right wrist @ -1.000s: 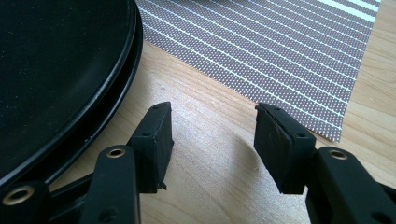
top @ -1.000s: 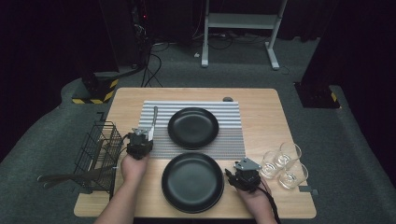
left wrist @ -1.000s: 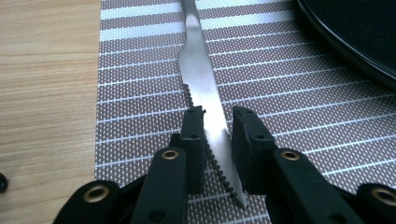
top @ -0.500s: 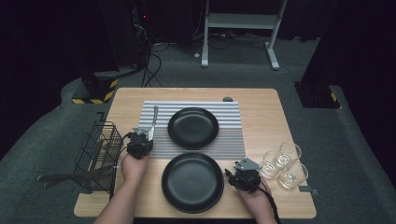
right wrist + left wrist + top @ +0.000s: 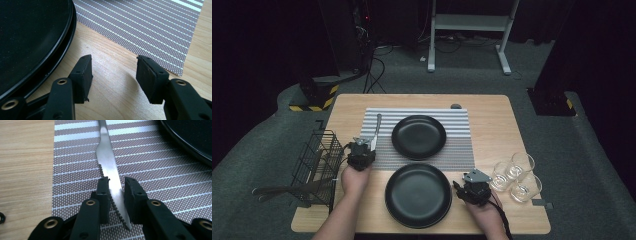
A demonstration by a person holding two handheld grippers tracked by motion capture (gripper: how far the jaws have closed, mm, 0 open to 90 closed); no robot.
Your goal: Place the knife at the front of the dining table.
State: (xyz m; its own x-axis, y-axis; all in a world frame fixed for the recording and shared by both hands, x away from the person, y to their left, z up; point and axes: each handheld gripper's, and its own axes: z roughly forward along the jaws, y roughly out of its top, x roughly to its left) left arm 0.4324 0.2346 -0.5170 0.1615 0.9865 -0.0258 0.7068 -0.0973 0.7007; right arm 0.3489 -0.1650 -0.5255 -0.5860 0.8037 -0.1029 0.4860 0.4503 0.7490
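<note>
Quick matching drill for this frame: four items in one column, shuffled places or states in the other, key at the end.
1. knife
2. left claw
3. right claw
4. glasses

A. open over bare wood beside the near plate
B. clustered near the table's right edge
C. lying on the striped mat, left of the far plate
D. jaws either side of the serrated blade

Pairs: 1-C, 2-D, 3-A, 4-B
</note>
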